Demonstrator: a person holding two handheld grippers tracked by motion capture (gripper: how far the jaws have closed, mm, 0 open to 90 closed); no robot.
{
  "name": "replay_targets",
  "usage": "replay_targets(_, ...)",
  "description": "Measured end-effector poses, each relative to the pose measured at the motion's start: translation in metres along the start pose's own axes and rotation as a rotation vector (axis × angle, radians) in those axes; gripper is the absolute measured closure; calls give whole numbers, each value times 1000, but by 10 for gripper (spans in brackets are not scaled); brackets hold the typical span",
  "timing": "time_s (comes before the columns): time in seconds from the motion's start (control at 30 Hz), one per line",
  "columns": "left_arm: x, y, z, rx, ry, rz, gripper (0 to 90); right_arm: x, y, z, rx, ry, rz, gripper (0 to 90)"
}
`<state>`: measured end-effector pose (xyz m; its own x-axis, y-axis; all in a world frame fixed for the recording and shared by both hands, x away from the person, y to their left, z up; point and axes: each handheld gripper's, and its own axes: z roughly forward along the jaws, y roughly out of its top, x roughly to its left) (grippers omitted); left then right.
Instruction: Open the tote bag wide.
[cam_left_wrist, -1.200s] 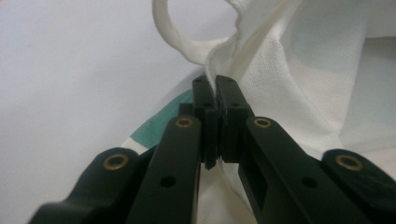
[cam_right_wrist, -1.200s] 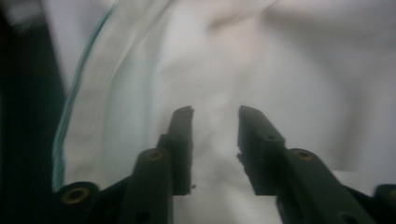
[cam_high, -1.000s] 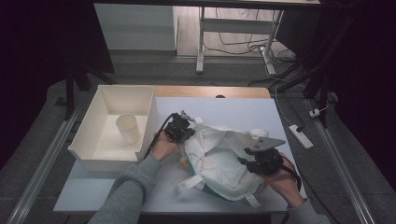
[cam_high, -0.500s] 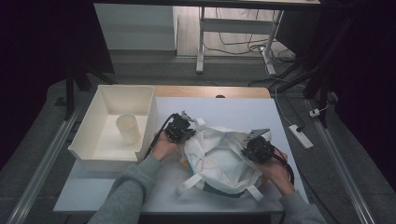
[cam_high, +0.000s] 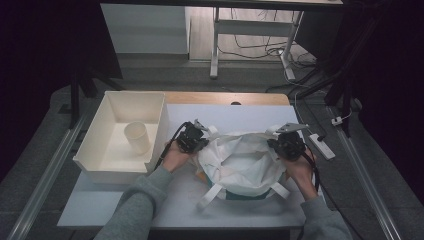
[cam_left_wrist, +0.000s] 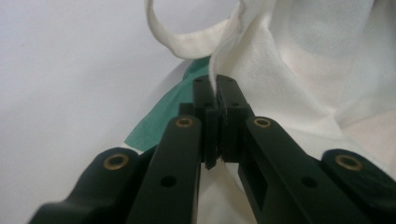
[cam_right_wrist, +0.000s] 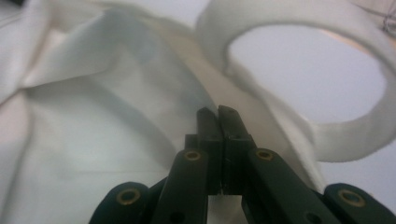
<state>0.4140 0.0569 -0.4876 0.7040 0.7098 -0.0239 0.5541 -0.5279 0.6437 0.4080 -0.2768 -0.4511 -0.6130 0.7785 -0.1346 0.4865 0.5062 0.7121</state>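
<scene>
A white cloth bag (cam_high: 240, 162) with a green print lies on the table, its mouth spread wide between my two grippers. My left gripper (cam_high: 201, 144) is at the bag's left rim. In the left gripper view its jaws (cam_left_wrist: 215, 88) are shut on the thin edge of the bag (cam_left_wrist: 303, 70), just under a handle loop (cam_left_wrist: 187, 46). My right gripper (cam_high: 275, 147) is at the right rim. There its jaws (cam_right_wrist: 218, 114) are shut, with the cloth of the bag (cam_right_wrist: 93, 140) pinched at their tips beside another handle loop (cam_right_wrist: 336, 135).
A white bin (cam_high: 152, 107) stands at the left of the table with a pale cup (cam_high: 137, 137) upright inside. A white power strip (cam_high: 320, 146) lies past the table's right edge. Two loose handles (cam_high: 212, 195) hang toward the front edge.
My right gripper has moved from the bag's lower right up and outward to its right rim. The bag's mouth is now pulled wider. The left gripper has stayed in place.
</scene>
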Motion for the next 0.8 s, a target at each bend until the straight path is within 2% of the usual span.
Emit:
replay_targets(0.07,0,0,2,-2,-2,1,870,-11,-2,10,0,8,56,886)
replay_targets(0.1,-1,0,2,-1,-2,4,870,-15,-3,14,4,4,62,886)
replay_targets(0.27,-2,0,6,2,3,2,870,-20,0,30,28,-46,37,886)
replay_targets(0.37,-4,1,7,9,4,8,870,-23,-1,44,80,-63,18,886)
replay_targets(0.47,-6,1,9,16,15,18,869,-26,-4,56,118,-59,32,886)
replay_targets(0.57,-5,1,10,16,12,12,869,-27,-4,58,124,-57,33,886)
replay_targets(0.7,-5,0,11,24,17,12,868,-24,-4,54,106,-66,13,865)
replay_targets(0.73,-5,0,12,26,20,12,867,-22,-3,50,95,-69,8,828)
replay_targets(0.77,-5,0,12,25,19,10,866,-21,-1,44,79,-69,5,751)
replay_targets(0.8,-5,0,13,26,18,8,866,-19,1,36,54,-45,4,664)
